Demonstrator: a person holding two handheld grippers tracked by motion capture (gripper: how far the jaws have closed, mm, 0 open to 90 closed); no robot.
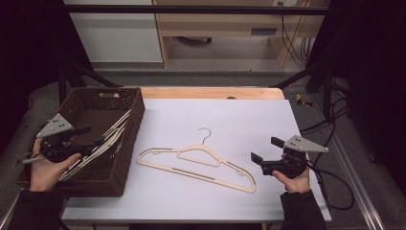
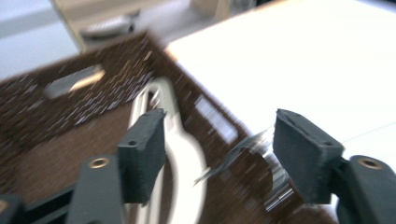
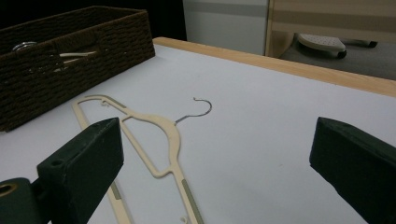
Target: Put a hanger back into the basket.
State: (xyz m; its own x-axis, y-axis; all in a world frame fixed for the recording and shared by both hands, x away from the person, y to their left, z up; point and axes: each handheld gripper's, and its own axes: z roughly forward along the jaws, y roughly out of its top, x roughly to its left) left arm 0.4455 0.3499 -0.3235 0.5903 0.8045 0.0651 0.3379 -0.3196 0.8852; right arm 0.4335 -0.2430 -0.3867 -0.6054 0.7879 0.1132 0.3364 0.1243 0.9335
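Observation:
A cream plastic hanger (image 1: 196,163) with a metal hook lies flat on the white table top, between my two hands. My right gripper (image 1: 265,149) is held just off its right end with the jaws wide apart and nothing between them. In the right gripper view the hanger (image 3: 159,135) lies ahead, to the left of that gripper (image 3: 215,158). My left gripper (image 1: 93,136) hovers over the dark woven basket (image 1: 136,112), where several cream hangers (image 1: 107,139) rest. In the blurred left gripper view its jaws (image 2: 219,144) stand apart above a cream hanger (image 2: 187,158), and the pads do not press on it.
The basket (image 3: 70,56) stands at the table's left edge. A wooden strip (image 1: 210,92) borders the far side of the white top. Dark frame rails run along both sides, and cables (image 1: 335,187) lie to the right of the table.

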